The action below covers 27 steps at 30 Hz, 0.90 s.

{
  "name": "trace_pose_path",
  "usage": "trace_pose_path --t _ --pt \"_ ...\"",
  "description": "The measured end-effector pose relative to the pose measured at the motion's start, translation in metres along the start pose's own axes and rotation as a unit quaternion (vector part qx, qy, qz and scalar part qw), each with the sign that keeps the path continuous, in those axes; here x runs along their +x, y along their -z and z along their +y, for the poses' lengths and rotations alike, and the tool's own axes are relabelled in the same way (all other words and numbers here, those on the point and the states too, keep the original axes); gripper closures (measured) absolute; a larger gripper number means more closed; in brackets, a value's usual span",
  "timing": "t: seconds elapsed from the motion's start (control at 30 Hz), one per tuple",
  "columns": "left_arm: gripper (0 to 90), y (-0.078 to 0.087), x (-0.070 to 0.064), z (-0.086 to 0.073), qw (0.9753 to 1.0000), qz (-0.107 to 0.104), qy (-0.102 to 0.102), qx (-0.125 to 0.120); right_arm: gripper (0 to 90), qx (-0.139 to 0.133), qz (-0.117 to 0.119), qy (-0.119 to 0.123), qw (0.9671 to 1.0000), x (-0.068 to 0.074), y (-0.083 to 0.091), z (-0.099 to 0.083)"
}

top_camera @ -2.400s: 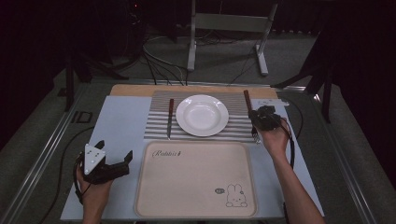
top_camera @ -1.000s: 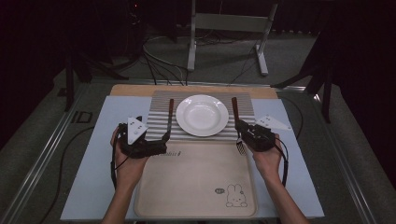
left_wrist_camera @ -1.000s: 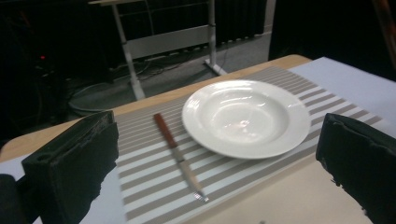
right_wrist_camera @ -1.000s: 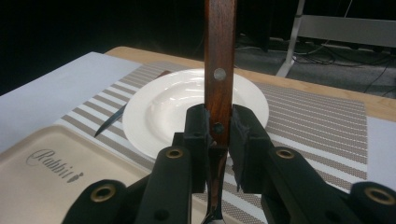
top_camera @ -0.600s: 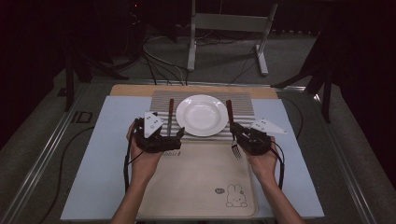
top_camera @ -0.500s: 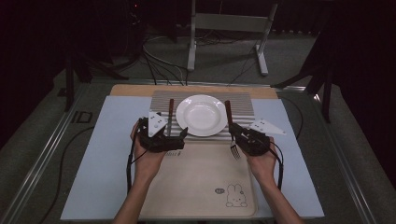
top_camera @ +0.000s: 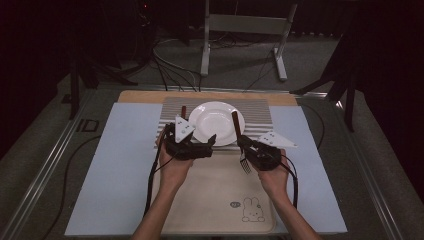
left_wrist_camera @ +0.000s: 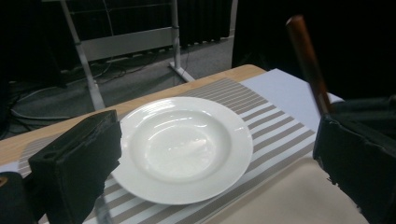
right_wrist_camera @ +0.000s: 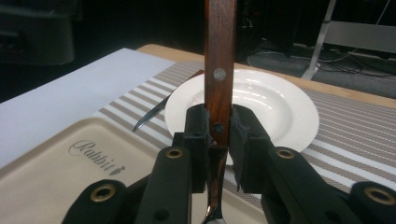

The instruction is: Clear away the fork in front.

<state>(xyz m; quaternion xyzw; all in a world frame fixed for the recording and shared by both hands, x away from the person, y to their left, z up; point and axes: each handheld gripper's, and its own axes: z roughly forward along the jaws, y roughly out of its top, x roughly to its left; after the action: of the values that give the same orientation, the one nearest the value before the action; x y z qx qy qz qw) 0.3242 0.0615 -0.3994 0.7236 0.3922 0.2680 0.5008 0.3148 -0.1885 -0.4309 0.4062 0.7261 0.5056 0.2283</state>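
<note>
A white plate (top_camera: 216, 121) sits on a striped placemat (top_camera: 260, 111). My right gripper (top_camera: 243, 146) is shut on the wooden handle of a fork (top_camera: 234, 123), held upright-tilted over the tray's far edge with its tines pointing toward me. The right gripper view shows the jaws (right_wrist_camera: 218, 122) clamped on the fork handle (right_wrist_camera: 219, 56). My left gripper (top_camera: 210, 144) is open at the plate's near-left rim. Seen from the left gripper (left_wrist_camera: 219, 140), the plate (left_wrist_camera: 182, 144) lies between the wide-apart jaws. A knife (top_camera: 183, 111) lies left of the plate.
A beige tray (top_camera: 215, 200) with a rabbit print lies in front of the placemat, on a pale blue mat (top_camera: 120, 165). Cables trail from both grippers. Metal stand legs (top_camera: 240, 25) rise behind the table.
The left gripper came from the front left up to the plate's near-left rim. The right gripper lifted the fork from right of the plate and carried it left over the tray's edge.
</note>
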Motion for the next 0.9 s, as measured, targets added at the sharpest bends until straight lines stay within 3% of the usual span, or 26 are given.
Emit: trace_pose_path --t 0.2,0.33,0.5,0.63,0.83,0.9 --pt "1.9 -0.008 -0.008 0.004 0.9999 -0.012 0.002 0.002 78.0 0.004 0.007 0.005 1.0 0.007 -0.004 -0.004" --pt "6.7 -0.013 -0.01 0.005 0.9989 -0.033 0.03 0.01 78.0 0.006 0.012 0.018 0.9998 0.015 -0.006 -0.005" --pt "10.3 -0.018 -0.014 0.005 0.998 -0.05 0.035 0.017 78.0 0.007 0.017 0.022 0.9996 0.019 -0.008 -0.008" --pt "16.2 -0.022 -0.02 0.004 0.9983 -0.044 0.032 0.02 78.0 0.007 0.021 0.024 0.9995 0.023 -0.009 -0.008" --pt "31.8 -0.026 -0.026 0.003 0.9961 -0.074 0.045 0.017 78.0 -0.001 0.023 0.029 0.9993 0.028 -0.01 -0.008" --pt "36.1 -0.028 -0.028 0.002 0.9961 -0.074 0.045 0.018 77.9 -0.004 0.024 0.029 0.9993 0.029 -0.01 -0.008"
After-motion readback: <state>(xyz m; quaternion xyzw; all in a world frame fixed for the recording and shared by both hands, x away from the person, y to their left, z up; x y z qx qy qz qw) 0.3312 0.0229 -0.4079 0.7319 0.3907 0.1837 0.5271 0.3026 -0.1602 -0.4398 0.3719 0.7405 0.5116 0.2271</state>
